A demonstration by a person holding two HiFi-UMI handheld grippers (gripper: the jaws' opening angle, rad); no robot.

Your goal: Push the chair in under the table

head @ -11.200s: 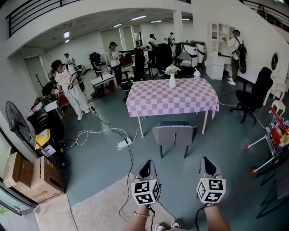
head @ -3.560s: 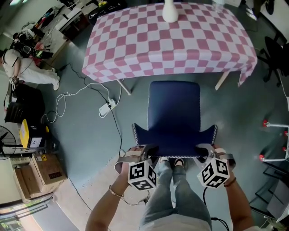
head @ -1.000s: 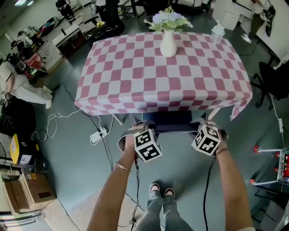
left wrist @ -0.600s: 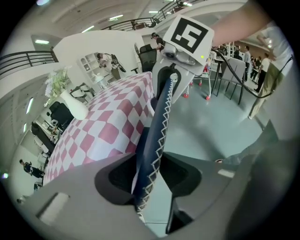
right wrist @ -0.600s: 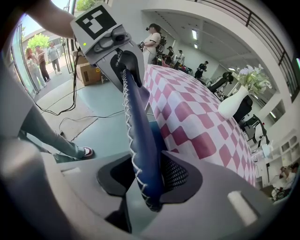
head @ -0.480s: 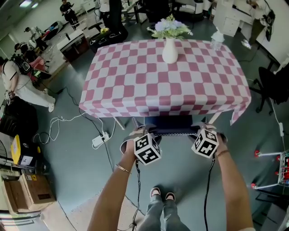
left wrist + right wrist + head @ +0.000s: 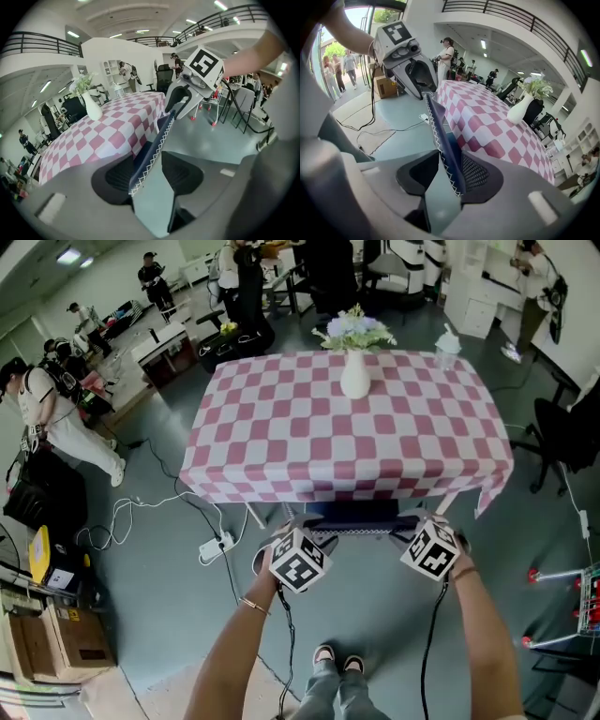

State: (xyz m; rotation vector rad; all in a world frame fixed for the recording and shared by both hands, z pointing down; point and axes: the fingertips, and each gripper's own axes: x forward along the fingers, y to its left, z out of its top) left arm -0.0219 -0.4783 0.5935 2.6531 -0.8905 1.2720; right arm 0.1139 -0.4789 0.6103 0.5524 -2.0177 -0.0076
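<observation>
Chair [image 7: 361,514] tucked under the table [image 7: 281,442] — left gripper [image 7: 296,527] and right gripper [image 7: 420,523] have just been opening, near backrest edge loose between jaws, likely to release.

Bright even light, ceiling strips [image 7: 72,34]; gripper views fisheye-warped, rims dark, foreground seemingly soft.

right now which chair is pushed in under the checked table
The blue chair with the white-stitched back, at the near edge of the checked table. The black office chair stands clear on the right.
</observation>
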